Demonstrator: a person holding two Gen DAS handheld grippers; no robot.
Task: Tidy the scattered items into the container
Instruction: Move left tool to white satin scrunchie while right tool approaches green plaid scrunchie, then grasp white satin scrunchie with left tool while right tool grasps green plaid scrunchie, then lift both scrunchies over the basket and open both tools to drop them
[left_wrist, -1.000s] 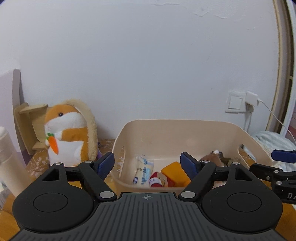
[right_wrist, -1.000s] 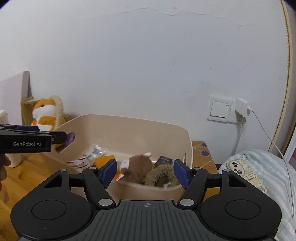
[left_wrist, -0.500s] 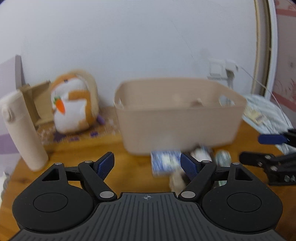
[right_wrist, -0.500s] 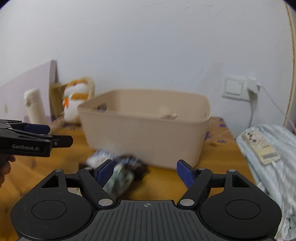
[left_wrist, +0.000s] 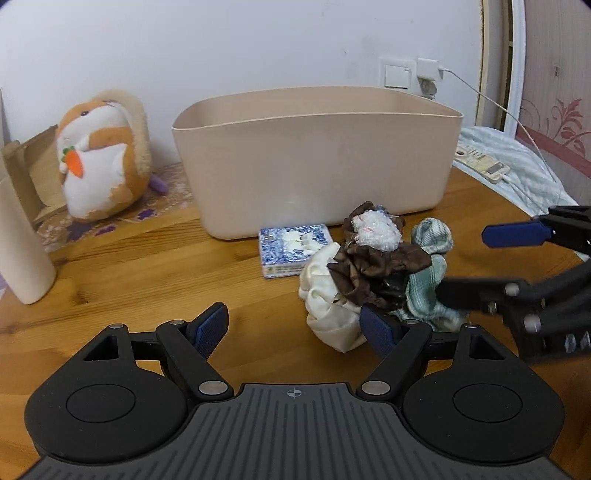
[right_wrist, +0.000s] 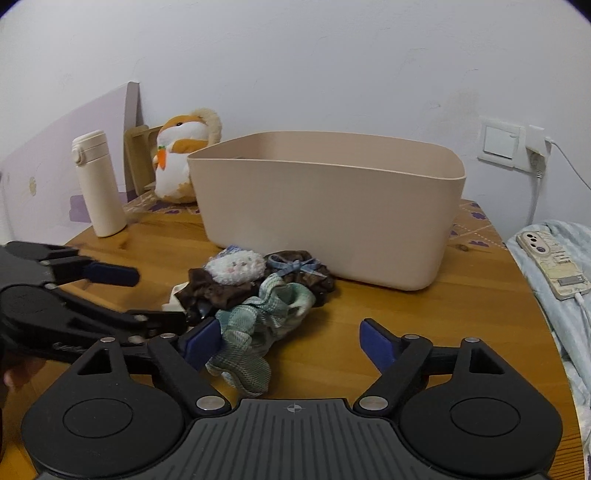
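A beige plastic bin (left_wrist: 317, 158) stands on the wooden table (left_wrist: 129, 266); it also shows in the right wrist view (right_wrist: 325, 206). In front of it lies a pile: a cream scrunchie (left_wrist: 328, 299), a brown scrunchie (left_wrist: 373, 269) topped by a white fluffy one (left_wrist: 376, 230), a green checked scrunchie (right_wrist: 258, 321) and a blue-patterned tissue pack (left_wrist: 291, 249). My left gripper (left_wrist: 295, 328) is open and empty, low at the pile's left side. My right gripper (right_wrist: 288, 341) is open and empty, its left finger touching the green scrunchie.
A plush hamster with a carrot (left_wrist: 99, 155) and a cream bottle (right_wrist: 99, 184) stand left of the bin. A phone (right_wrist: 550, 264) on a cable lies on bedding at the right. A wall socket (right_wrist: 506, 146) is behind.
Both grippers have dropped from above the bin's inside to table level in front of it, close to the pile of scrunchies. Both stay open.
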